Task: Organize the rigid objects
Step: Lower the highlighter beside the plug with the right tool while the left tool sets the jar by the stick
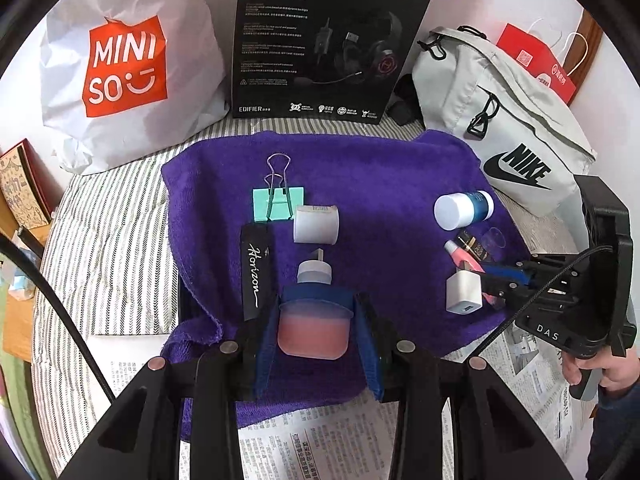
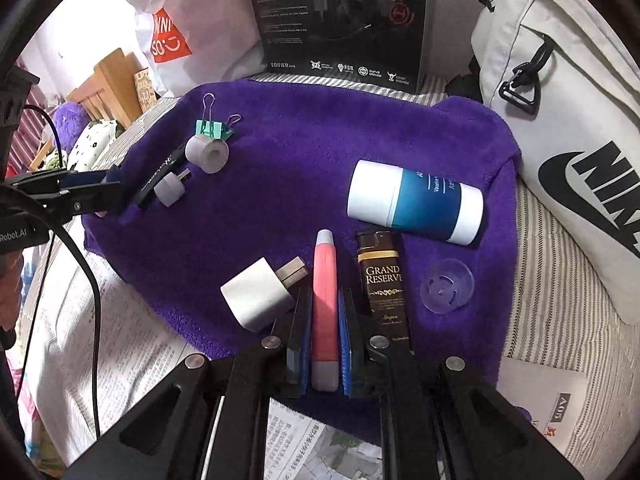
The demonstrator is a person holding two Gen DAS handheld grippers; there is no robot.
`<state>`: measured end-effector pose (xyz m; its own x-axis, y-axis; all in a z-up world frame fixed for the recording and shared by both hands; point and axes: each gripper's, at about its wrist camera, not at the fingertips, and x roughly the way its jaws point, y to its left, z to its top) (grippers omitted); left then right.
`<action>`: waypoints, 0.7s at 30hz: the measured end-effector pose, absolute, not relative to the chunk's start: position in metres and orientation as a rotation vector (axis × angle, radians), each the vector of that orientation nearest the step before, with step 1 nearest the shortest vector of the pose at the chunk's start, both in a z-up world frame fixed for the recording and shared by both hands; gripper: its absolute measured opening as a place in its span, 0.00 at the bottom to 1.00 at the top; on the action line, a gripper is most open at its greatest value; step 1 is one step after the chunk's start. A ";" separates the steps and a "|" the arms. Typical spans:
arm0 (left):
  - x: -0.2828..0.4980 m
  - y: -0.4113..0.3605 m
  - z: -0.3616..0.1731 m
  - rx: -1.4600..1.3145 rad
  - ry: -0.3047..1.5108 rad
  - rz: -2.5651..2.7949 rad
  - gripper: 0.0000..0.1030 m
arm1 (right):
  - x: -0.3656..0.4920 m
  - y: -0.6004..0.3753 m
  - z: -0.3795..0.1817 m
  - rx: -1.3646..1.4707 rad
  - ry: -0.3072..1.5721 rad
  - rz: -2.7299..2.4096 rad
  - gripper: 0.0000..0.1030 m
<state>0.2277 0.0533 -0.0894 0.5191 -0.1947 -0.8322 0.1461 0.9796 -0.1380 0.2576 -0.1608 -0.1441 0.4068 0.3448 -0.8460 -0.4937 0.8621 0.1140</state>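
1. Your left gripper (image 1: 314, 320), at the bottom centre of the left wrist view, is clamped on a small pink bottle (image 1: 313, 330) with a pale cap, held over the near edge of the purple towel (image 1: 380, 184).
2. Your right gripper (image 2: 325, 320), at the bottom centre of the right wrist view, is closed tight on a slim pink tube (image 2: 325, 280) whose tip points toward the top of the frame.
3. Behind the towel, across the top of the left wrist view, stand a white Miniso bag (image 1: 132, 72), a black headset box (image 1: 328, 36) and a grey Nike bag (image 1: 508, 128).
4. The blue-and-white jar (image 2: 416, 202) lies on its side at centre right of the right wrist view.
5. The brown lighter (image 2: 382, 276) lies just right of the pink tube, and the white charger plug (image 2: 260, 294) lies just left of it.
6. In the left wrist view, a black tag (image 1: 254, 272) lies left of centre, with a white roll (image 1: 316, 225) above the pink bottle.
7. The mint binder clip (image 1: 278, 200) sits just upper left of that roll.
8. The clear plastic cap (image 2: 446, 286) rests right of the lighter.
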 end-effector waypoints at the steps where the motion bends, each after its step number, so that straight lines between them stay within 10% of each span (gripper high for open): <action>1: 0.229 0.053 -0.090 -0.053 1.008 -0.208 0.34 | 0.259 -0.160 -0.145 -0.163 1.024 0.530 0.12; 21: 0.241 0.035 -0.122 -0.011 1.096 -0.206 0.34 | 0.249 -0.176 -0.138 -0.156 1.022 0.548 0.31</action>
